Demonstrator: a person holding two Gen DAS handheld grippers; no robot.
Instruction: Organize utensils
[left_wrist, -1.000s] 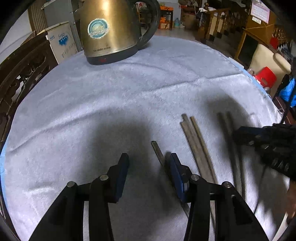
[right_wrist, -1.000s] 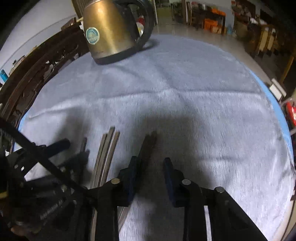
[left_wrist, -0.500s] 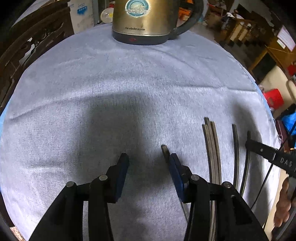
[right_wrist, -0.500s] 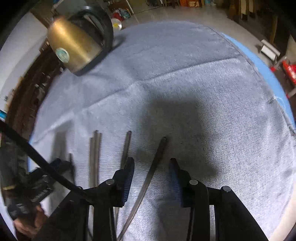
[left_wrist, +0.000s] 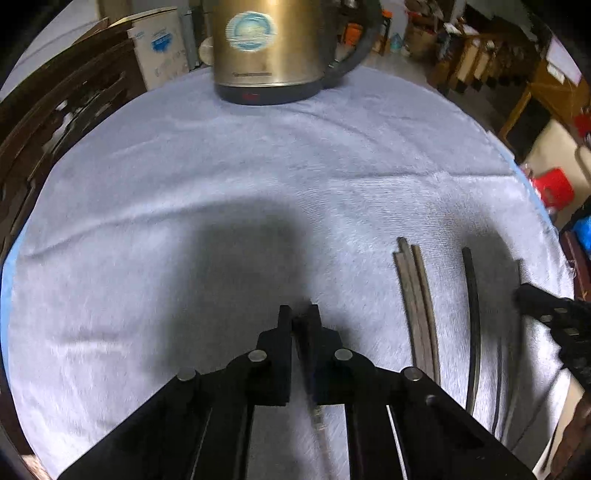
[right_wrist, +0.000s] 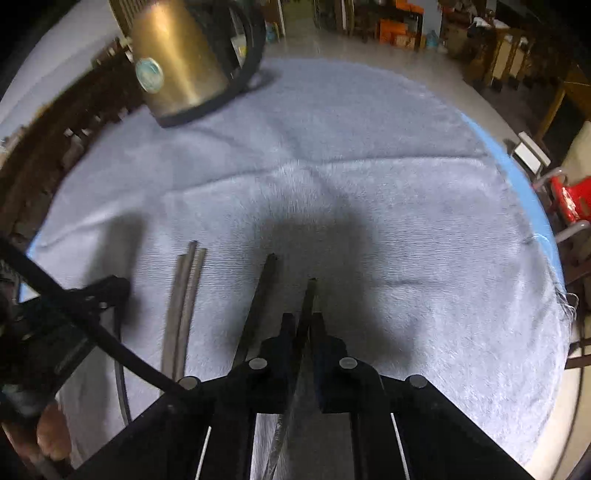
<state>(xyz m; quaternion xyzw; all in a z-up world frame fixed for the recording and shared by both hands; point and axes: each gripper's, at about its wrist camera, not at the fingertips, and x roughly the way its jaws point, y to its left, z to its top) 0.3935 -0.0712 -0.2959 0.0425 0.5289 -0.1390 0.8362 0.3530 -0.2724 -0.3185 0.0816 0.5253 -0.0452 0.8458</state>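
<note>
Several dark chopsticks lie on a grey cloth. My left gripper (left_wrist: 300, 314) is shut on one chopstick (left_wrist: 317, 417) that runs back between its fingers. A bundle of chopsticks (left_wrist: 417, 306) lies to its right, and a single one (left_wrist: 472, 317) lies further right. My right gripper (right_wrist: 303, 321) is shut on another chopstick (right_wrist: 309, 295), whose tip sticks out past the fingers. A loose chopstick (right_wrist: 258, 306) lies just left of it, and the bundle (right_wrist: 184, 299) is further left. The left gripper also shows in the right wrist view (right_wrist: 107, 291).
A brass electric kettle (left_wrist: 273, 48) stands at the far edge of the round table; it also shows in the right wrist view (right_wrist: 177, 59). Dark carved chairs (left_wrist: 55, 110) stand on the left. A red stool (right_wrist: 569, 195) stands beyond the right edge.
Both grippers have shut, each on a chopstick that lay between or beside its open fingers. The right gripper's chopstick now points straight ahead.
</note>
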